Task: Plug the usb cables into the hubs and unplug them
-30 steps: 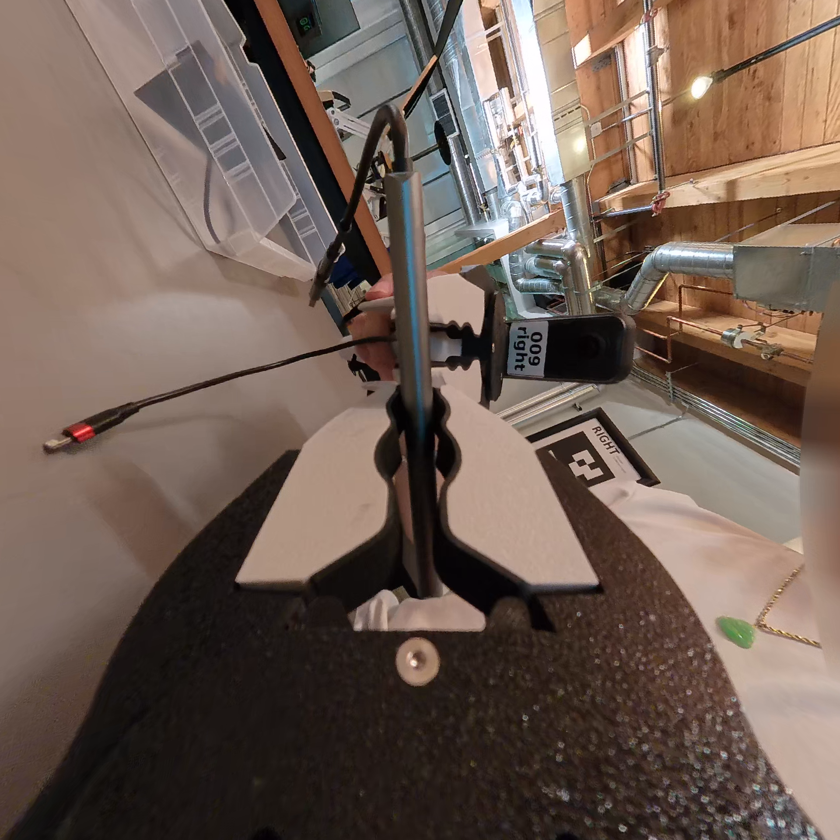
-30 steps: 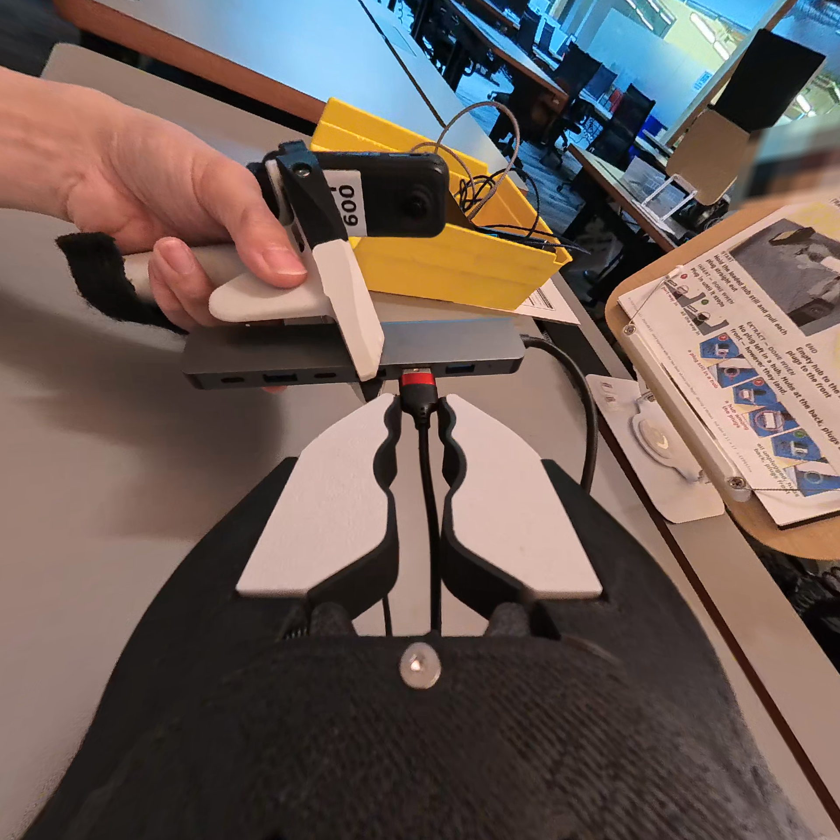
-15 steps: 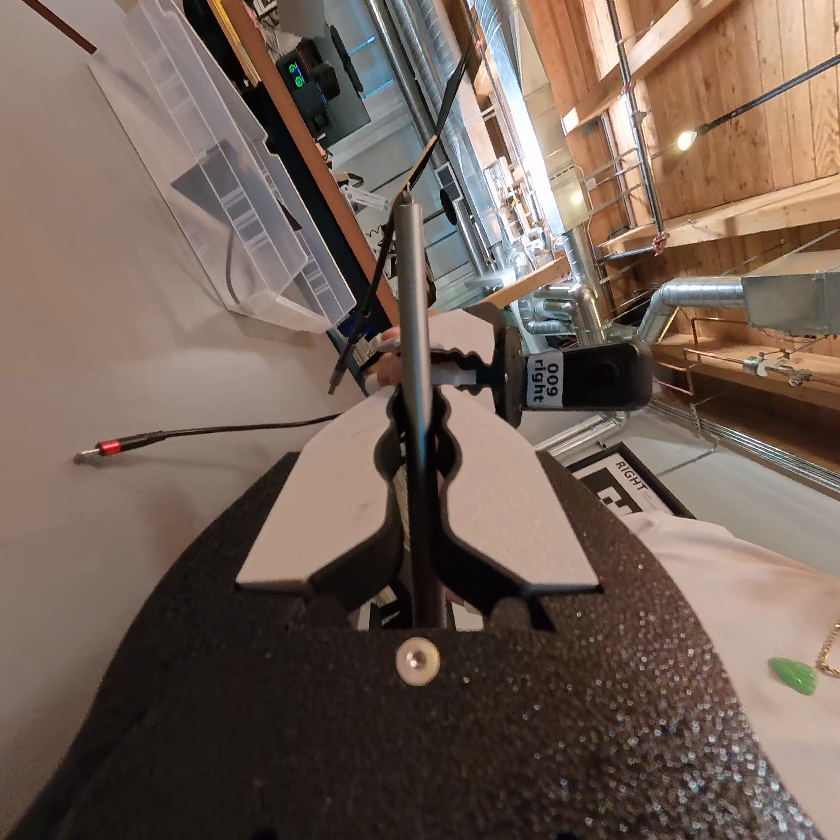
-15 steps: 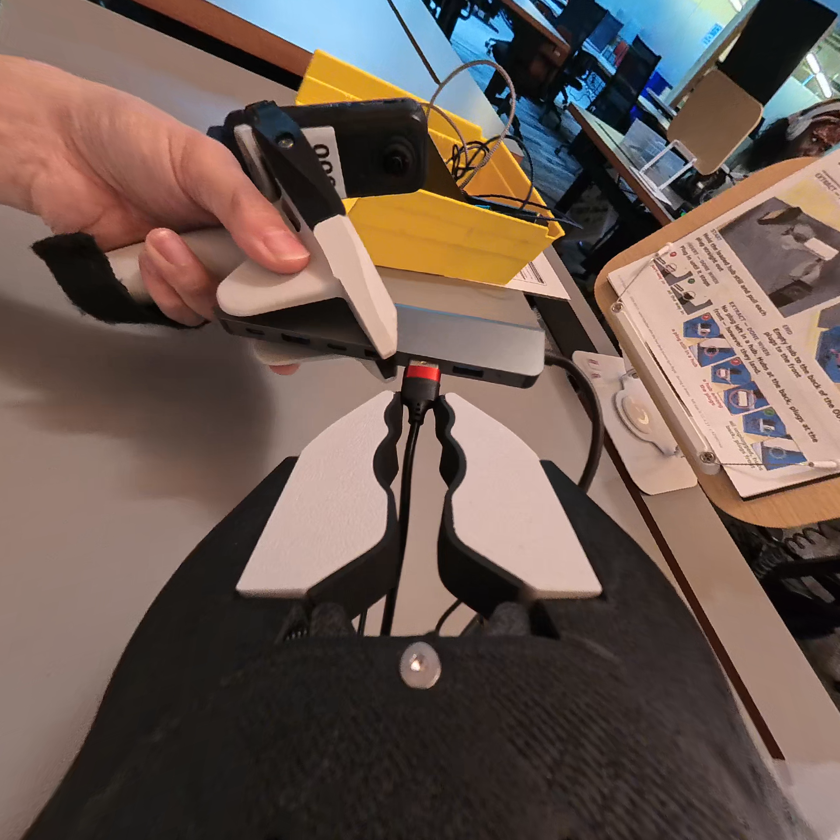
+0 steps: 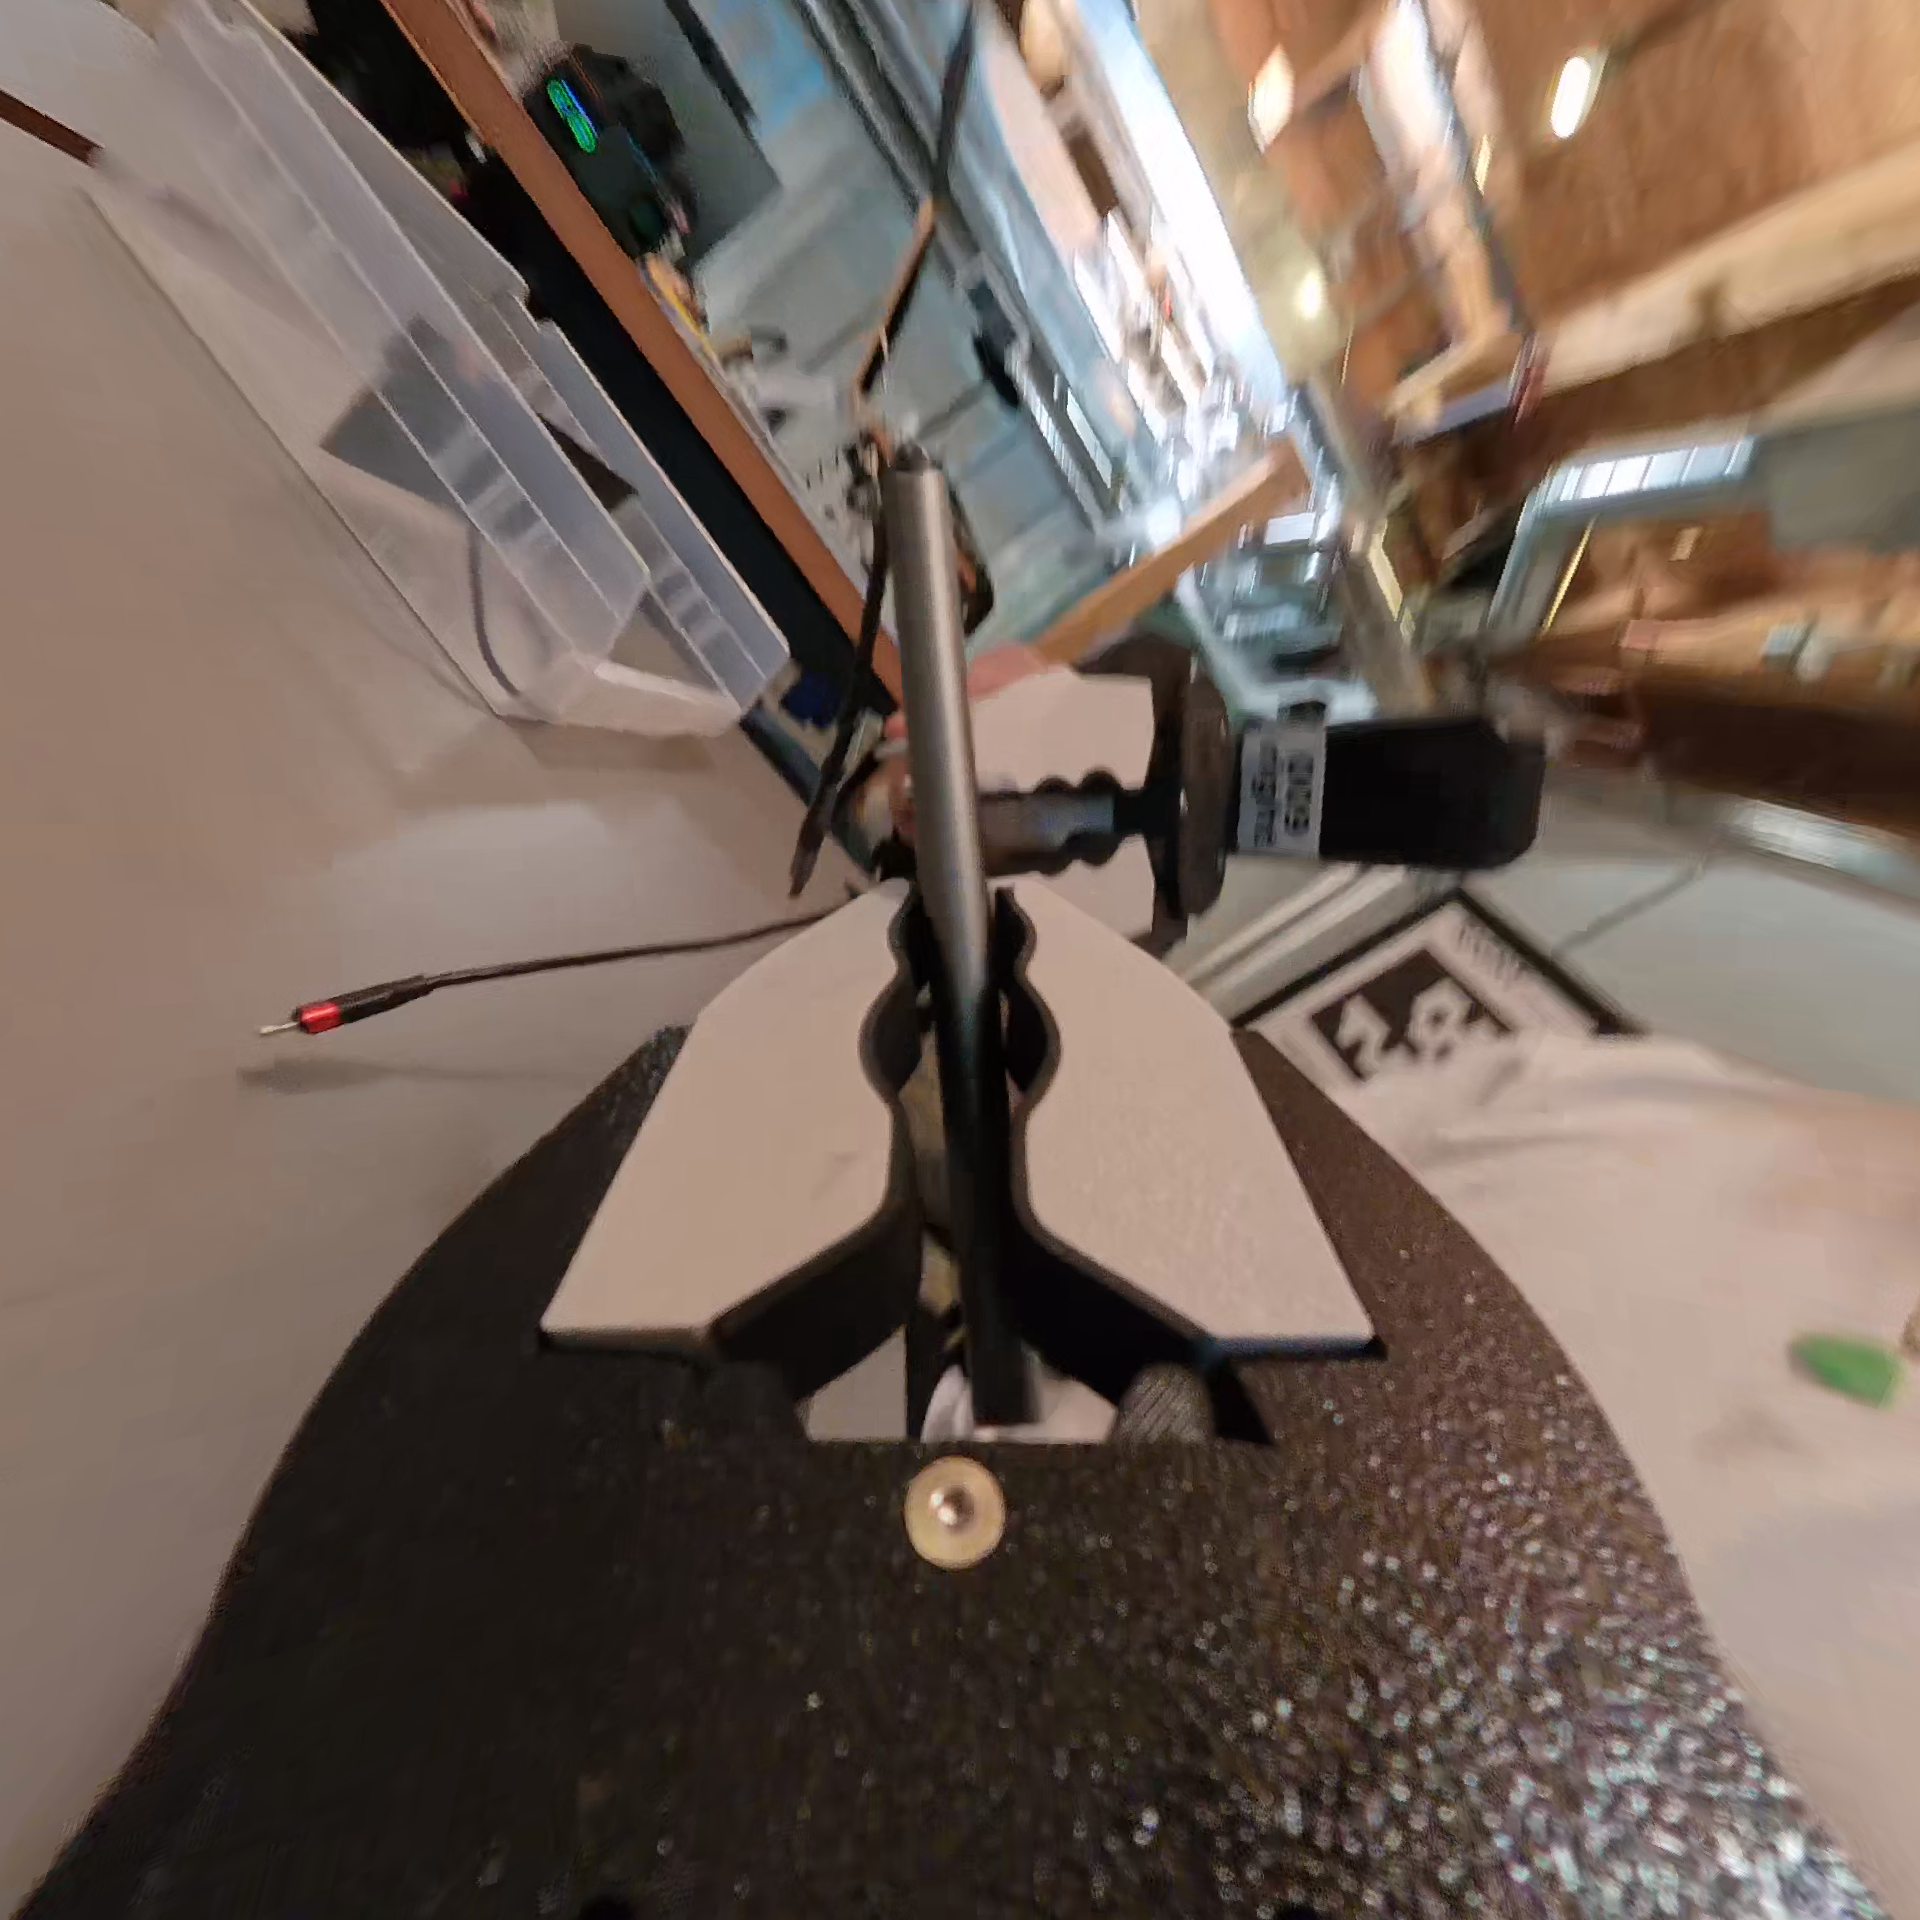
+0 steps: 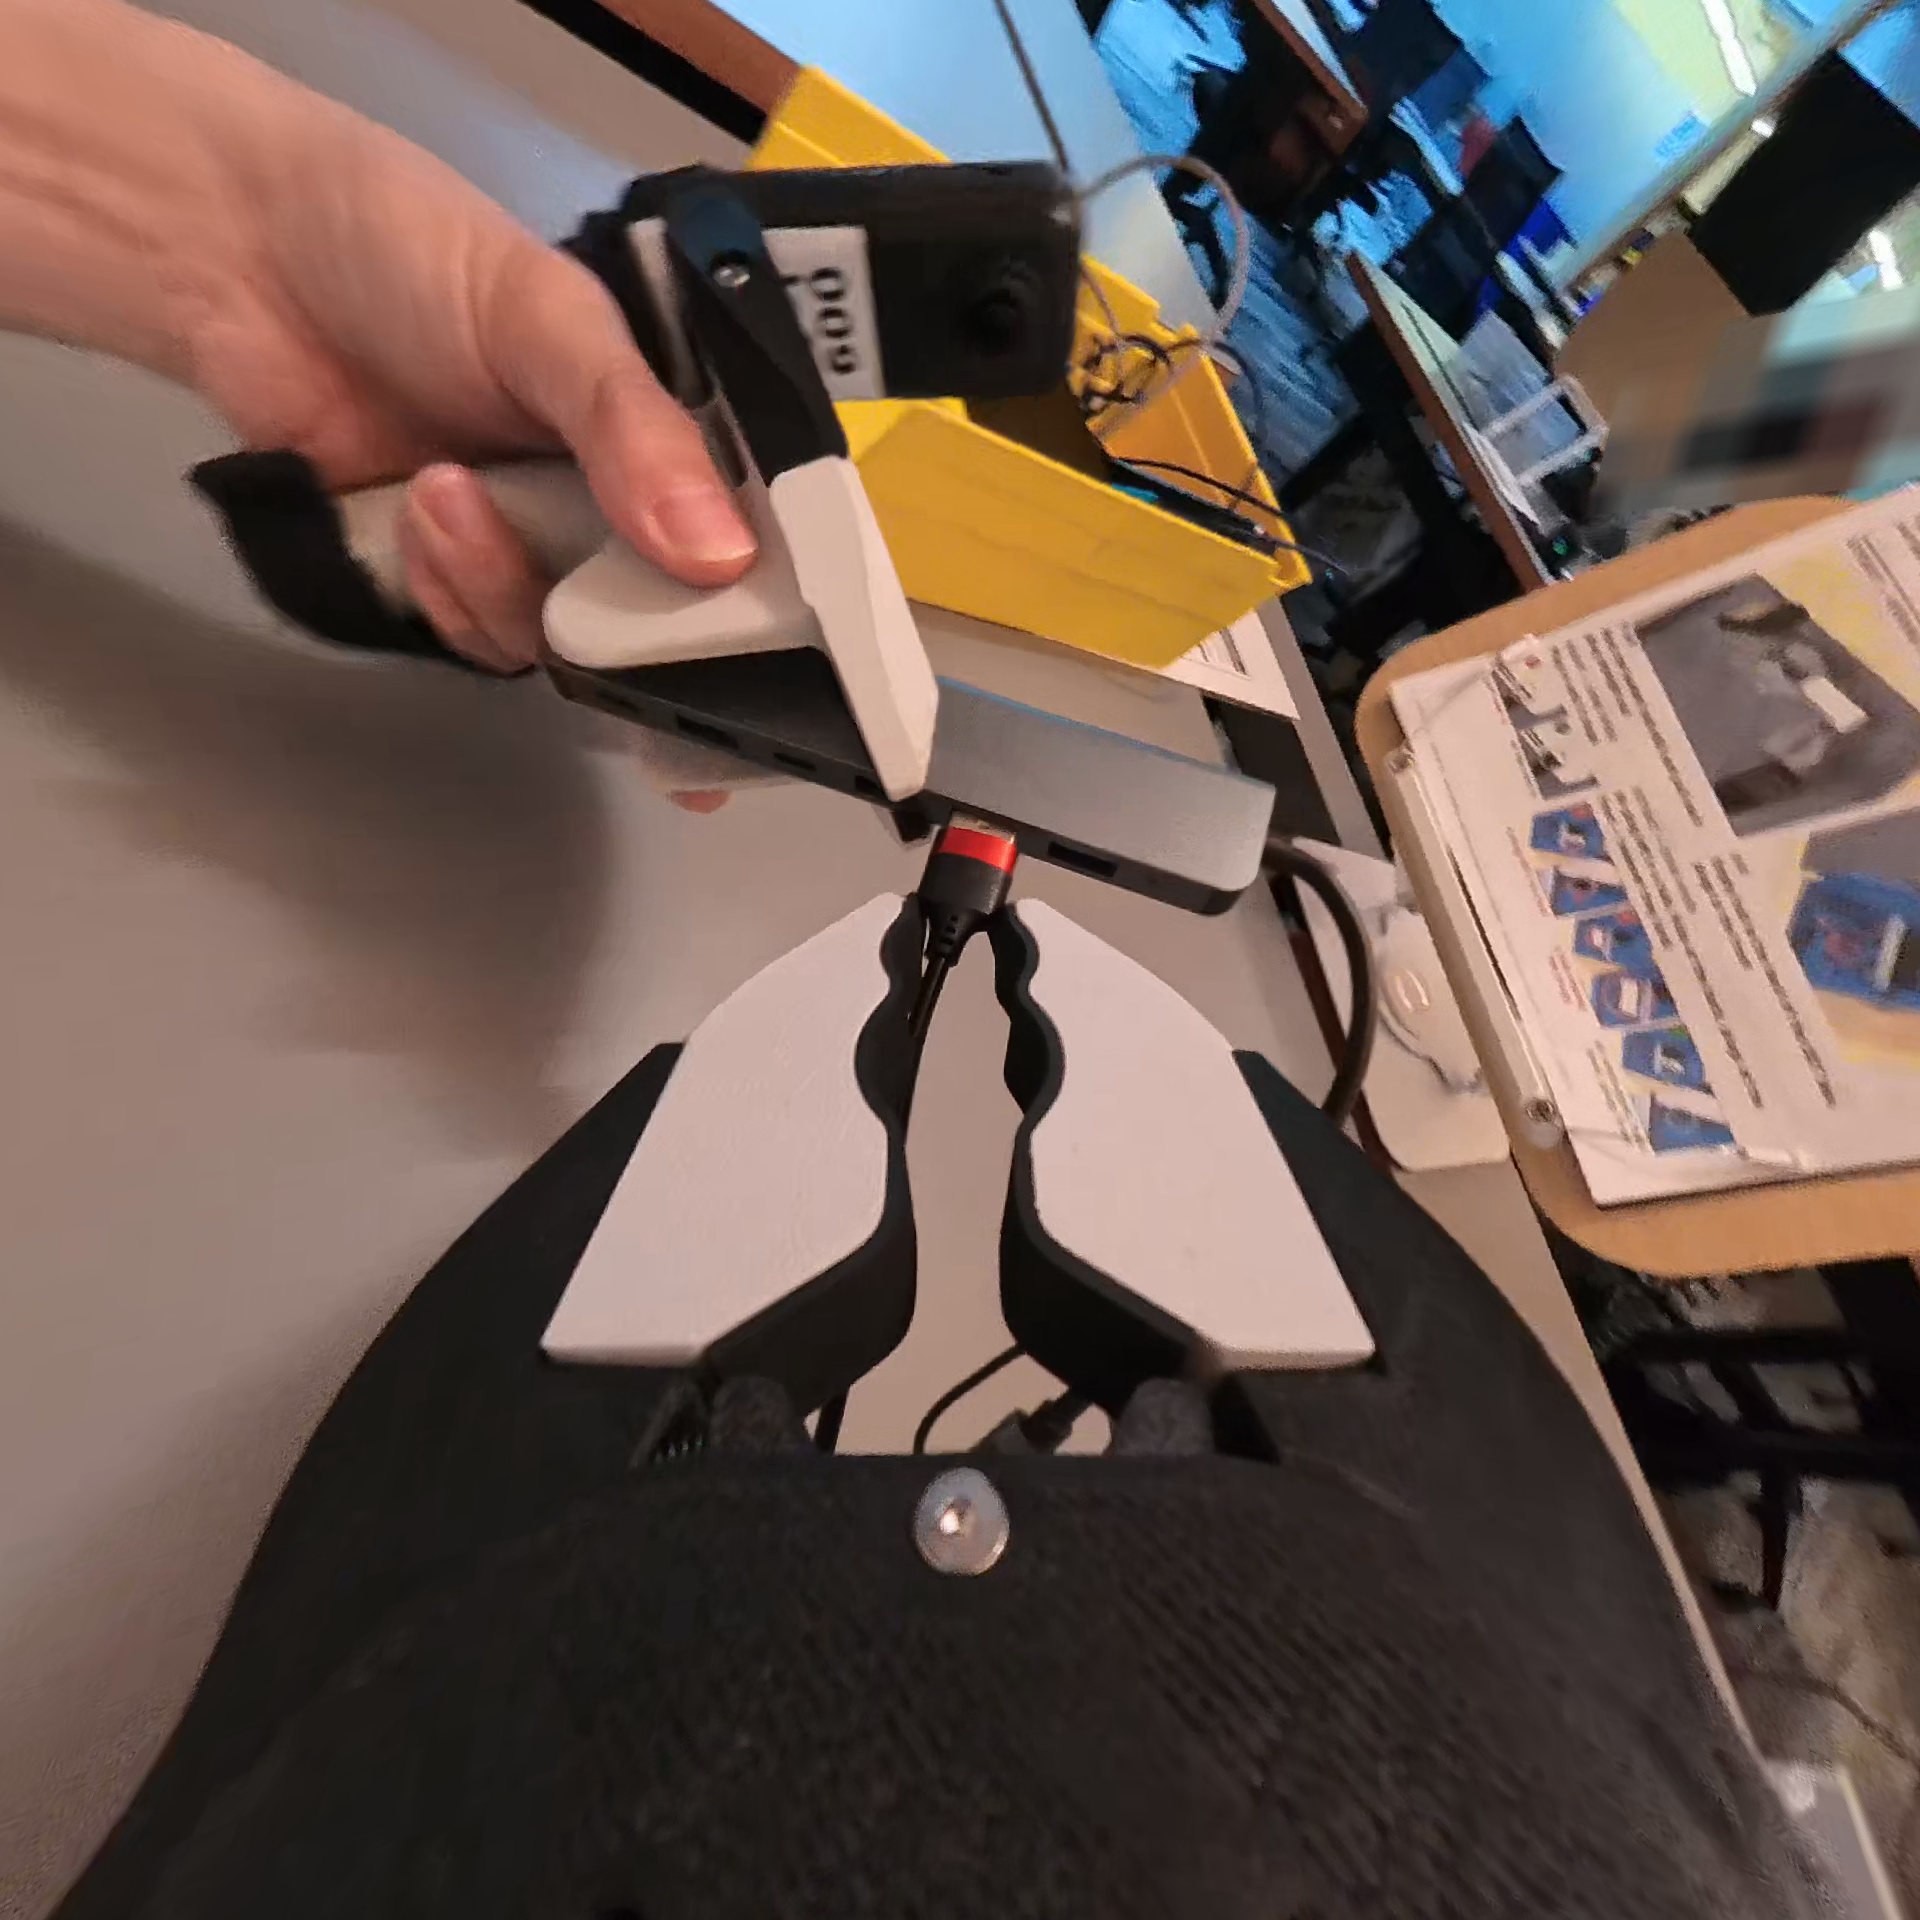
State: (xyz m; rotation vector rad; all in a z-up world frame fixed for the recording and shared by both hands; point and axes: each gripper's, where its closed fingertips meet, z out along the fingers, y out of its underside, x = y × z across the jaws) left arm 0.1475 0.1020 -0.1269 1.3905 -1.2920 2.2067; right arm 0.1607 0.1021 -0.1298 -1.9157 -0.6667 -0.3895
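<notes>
Since half a second ago the right tongs have parted and now stand released around the cable, whose red-collared plug sits in the grey hub. Left tongs are clenched on that hub, held edge-on above the table. At nine o'clock in the left wrist view the cable's other red-collared end has slid slightly.
</notes>
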